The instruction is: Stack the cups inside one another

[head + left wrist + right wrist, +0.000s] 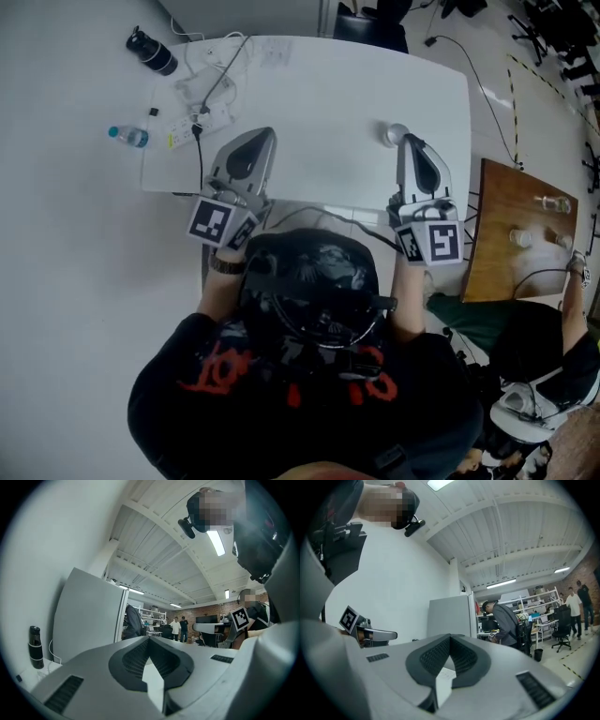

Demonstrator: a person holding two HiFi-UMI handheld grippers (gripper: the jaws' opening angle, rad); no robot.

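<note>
Closed tight at the left gripper (149,638), with dark ridged pads (133,659) pressed tip to tip on nothing. Likewise at the right gripper (450,637): shut to a point, empty. Held level, both, over the near edge of a white table (319,103), one toward the near left corner, the other toward the near right corner, well apart. Just past the right gripper's tip, near the table's right edge: a small cup (396,134), pale grey and round from above, too small to say whether one or several nested. Toward the far left corner, a white power strip (199,117) with cables. By that corner a black bottle (152,52), and beside the left edge a clear water bottle (127,136) on its side; unclear whether on the table or off it. Right of the table, a brown wooden side table (506,211) with a few small clear things. Overhead, a white beamed ceiling (154,541) with strip lights (216,542). Farther back, a grey partition panel (89,620), a brick wall (220,609), two people standing (179,626), and, in the right gripper view, a person in grey (506,623) bent over a desk beside an office chair (561,626).
</note>
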